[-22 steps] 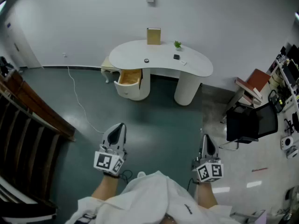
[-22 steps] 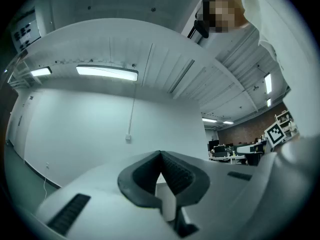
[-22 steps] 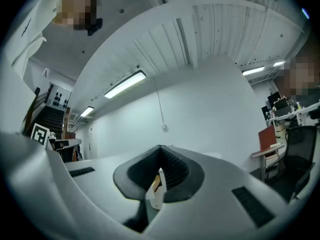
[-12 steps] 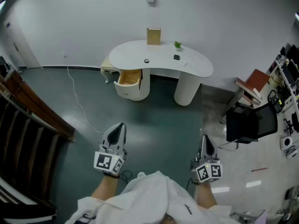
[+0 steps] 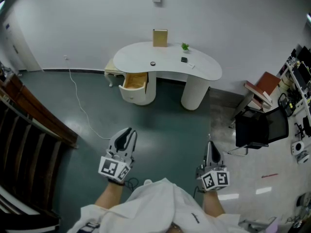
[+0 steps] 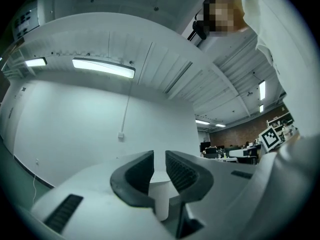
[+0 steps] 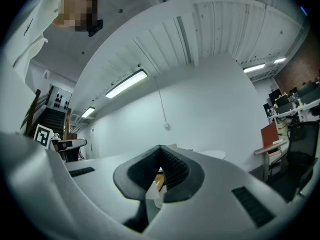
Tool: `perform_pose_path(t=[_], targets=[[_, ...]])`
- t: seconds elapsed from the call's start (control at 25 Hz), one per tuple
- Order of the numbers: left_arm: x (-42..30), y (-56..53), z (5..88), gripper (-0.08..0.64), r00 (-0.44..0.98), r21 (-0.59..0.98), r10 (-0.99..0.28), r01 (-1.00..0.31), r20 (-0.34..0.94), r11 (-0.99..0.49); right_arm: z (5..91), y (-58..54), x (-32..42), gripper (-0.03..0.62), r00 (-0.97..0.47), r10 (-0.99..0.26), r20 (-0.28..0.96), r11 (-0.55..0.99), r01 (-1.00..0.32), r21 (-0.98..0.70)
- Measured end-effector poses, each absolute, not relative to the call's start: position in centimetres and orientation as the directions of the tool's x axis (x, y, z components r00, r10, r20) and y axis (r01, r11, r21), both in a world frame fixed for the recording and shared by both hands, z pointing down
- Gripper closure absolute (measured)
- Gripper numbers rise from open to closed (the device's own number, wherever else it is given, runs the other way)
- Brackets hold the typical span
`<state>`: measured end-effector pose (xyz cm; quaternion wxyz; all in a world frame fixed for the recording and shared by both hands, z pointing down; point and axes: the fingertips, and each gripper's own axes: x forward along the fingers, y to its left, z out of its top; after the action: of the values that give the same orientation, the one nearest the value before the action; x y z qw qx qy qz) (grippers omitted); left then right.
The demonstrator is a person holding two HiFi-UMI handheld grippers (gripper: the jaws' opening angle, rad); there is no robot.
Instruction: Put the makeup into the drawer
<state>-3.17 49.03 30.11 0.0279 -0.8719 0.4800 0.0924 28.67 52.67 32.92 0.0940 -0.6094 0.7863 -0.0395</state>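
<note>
The desk stands well away, its drawer already open. Left claw is slightly spread and empty; right claw is pressed together (nothing in it). The makeup lies on the desk, none of it in the drawer yet.

Bright, cool, even light; ceiling strip lamps glare above the left tongs, another above the right tongs; faint soft shadow under the desk far ahead of both; heavy fisheye bending, dark rounded corners; the tongs' near bodies soft-focused.
</note>
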Motion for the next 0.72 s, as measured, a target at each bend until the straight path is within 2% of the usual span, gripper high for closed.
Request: perform_pose_path(t=[0.08,0.32,0.72], targets=[[-3.1,48.8,30.3,0.431,0.538,0.048,-0.825,-0.832,-0.174,-0.553,32.7,52.6,28.1,0.575,-0.238,-0.967,-0.095,0.251,-0.952,-0.174],[-2.4,48.5,31.0,0.351,0.583,0.057,-0.799,-0.801,-0.148,-0.596,33.2,52.8,26.9,0.575,-0.241,-0.967,-0.08,0.252,-0.95,-0.183],[-3.0,47.8,31.0,0.348,0.583,0.067,-0.799,-0.8,-0.15,-0.596,33.5,52.3,26.1,0.575,-0.246,-0.967,-0.069,0.255,-0.949,-0.185]])
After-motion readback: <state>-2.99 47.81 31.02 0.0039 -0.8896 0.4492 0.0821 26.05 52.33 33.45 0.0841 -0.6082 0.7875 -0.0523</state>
